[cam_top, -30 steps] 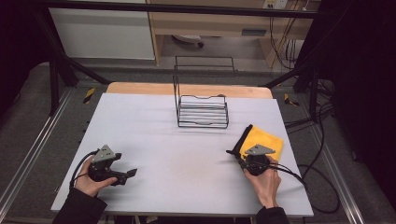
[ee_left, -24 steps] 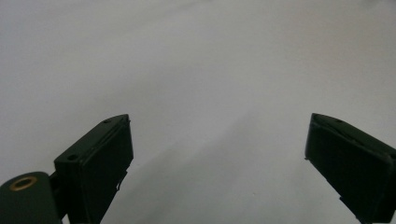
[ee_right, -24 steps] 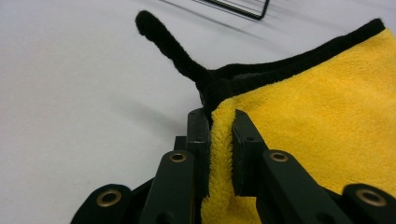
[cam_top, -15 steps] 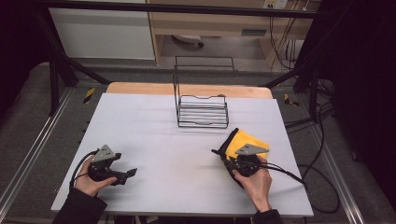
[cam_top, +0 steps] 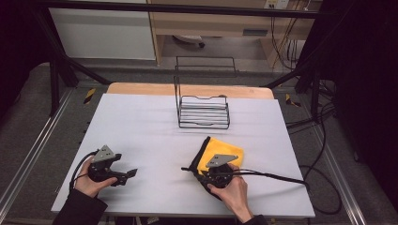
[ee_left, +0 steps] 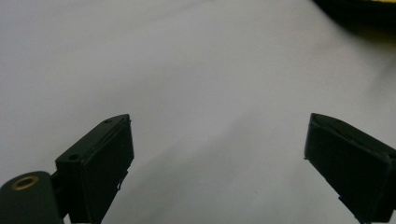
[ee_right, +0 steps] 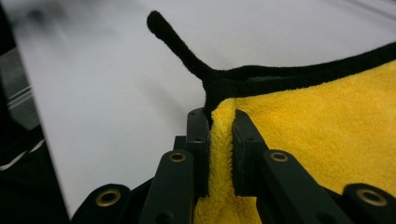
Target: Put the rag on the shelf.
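Cloth [ee_right: 327, 140]: yellow, fluffy pile, soft and matt, with a black stitched hem.
Table [cam_top: 141, 122]: smooth pale grey top, matt; bare wood strip along the far edge.
Rack [cam_top: 203, 112]: thin black metal wire, slightly shiny.
Right gripper [ee_right: 219, 135]: matt black plastic, brass-coloured rivets.
Left gripper [ee_left: 215, 154]: same dull black plastic.

The yellow cloth [cam_top: 224, 151] with a black border lies on the white table, a little right of centre in the lower part of the high view. It is soft and fluffy, partly folded. One edge is lifted and pinched, and a thin black loop [ee_right: 173, 39] sticks out from its corner.
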`<state>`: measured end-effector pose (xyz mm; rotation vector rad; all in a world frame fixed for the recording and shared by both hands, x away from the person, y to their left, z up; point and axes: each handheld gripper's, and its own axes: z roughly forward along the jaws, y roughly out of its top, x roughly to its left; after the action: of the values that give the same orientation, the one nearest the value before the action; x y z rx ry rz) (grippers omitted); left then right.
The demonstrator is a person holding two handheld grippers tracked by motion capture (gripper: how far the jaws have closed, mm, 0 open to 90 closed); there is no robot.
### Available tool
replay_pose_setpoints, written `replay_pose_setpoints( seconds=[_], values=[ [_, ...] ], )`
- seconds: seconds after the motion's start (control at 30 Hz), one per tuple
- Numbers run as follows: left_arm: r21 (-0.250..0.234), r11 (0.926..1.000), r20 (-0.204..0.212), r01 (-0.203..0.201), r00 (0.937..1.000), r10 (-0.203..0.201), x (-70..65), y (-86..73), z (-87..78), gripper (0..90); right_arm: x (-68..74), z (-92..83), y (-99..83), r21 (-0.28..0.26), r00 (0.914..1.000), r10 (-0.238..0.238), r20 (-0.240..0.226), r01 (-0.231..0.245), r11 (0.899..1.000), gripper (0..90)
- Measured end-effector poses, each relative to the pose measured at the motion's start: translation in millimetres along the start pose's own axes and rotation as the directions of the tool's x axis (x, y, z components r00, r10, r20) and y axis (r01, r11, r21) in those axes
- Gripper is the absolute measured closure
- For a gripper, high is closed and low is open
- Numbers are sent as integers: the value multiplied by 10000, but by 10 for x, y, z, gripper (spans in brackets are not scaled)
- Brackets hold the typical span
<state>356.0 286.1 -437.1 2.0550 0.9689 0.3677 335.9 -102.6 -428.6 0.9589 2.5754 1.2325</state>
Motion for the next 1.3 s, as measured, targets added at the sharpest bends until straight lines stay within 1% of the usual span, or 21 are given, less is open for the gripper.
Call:
replay_pose_setpoints(
  seconds=[0.17,0.3,0.33,0.37,0.47,0.5,0.57,0.63,0.67,0.7,0.77,0.8,0.87,0.9,0.93,1.07,1.1,1.13,1.17,1.2,1.3],
  values=[
    [20,10000,1,34,10000,-34,-2,4,-4,82,14,65,-42,236,9997,-87,-231,92,9997,754],
    [18,10000,66,88,9999,-88,-27,27,-13,88,8,22,-26,57,9991,-53,-427,56,10000,613],
    [18,10000,66,88,9999,-88,-27,27,-13,90,8,22,-26,57,9991,-53,-427,56,10000,613],
    [5,10000,107,84,9999,-84,-42,40,-14,93,-5,-62,-6,-221,9992,-53,-390,44,9997,540],
    [-3,10000,160,97,9998,-96,-90,80,-7,101,-41,-143,4,-417,9997,-104,-222,95,9991,484],
    [50,10000,155,86,9998,-87,-109,96,-1,112,-132,-258,-5,-650,9998,48,173,-36,9979,433],
    [116,9999,204,85,9998,-88,-156,134,24,119,-169,-294,-17,-723,9995,121,290,-100,9973,414],
    [242,9997,267,58,9996,-65,-210,179,59,129,-329,-436,-101,-845,9954,467,837,-396,9956,389],
    [254,9997,293,74,9995,-81,-235,198,78,129,-329,-436,-101,-845,9954,467,837,-396,9956,389],
    [402,9992,363,25,9993,-39,-309,261,129,138,-425,-510,-173,-863,9898,720,1230,-616,9944,389],
    [452,9990,453,-53,9990,32,-361,305,165,142,-456,-530,-204,-921,9867,845,1391,-721,9931,388],
    [470,9989,647,-38,9979,8,-453,374,220,153,-541,-577,-307,-891,9790,1166,1671,-1028,9907,387],
    [514,9987,772,-62,9970,22,-521,426,264,160,-563,-584,-345,-893,9761,1239,1786,-1093,9900,390],
    [560,9983,970,-135,9953,80,-623,502,337,180,-611,-590,-454,-753,9683,1410,2061,-1280,9889,394],
    [560,9983,970,-135,9953,80,-623,502,337,189,-626,-587,-485,-722,9659,1444,2150,-1317,9887,397],
    [683,9971,1334,-335,9908,242,-865,661,542,269,-688,-583,-584,-627,9559,1700,2395,-1595,9852,409],
    [789,9964,1518,-313,9882,190,-976,725,652,291,-690,-579,-599,-623,9533,1816,2411,-1716,9832,412],
    [789,9964,1518,-313,9882,190,-976,725,652,308,-690,-579,-599,-623,9533,1816,2411,-1716,9832,412],
    [912,9949,1615,-424,9865,273,-1085,774,757,322,-691,-571,-620,-495,9524,1899,2383,-1834,9818,423],
    [912,9949,1615,-424,9865,273,-1085,774,757,342,-691,-571,-620,-495,9524,1899,2383,-1834,9818,423],
    [1211,9910,1760,-567,9838,348,-1274,825,954,394,-684,-552,-638,-465,9478,2145,2361,-2094,9767,463]
  ],
)
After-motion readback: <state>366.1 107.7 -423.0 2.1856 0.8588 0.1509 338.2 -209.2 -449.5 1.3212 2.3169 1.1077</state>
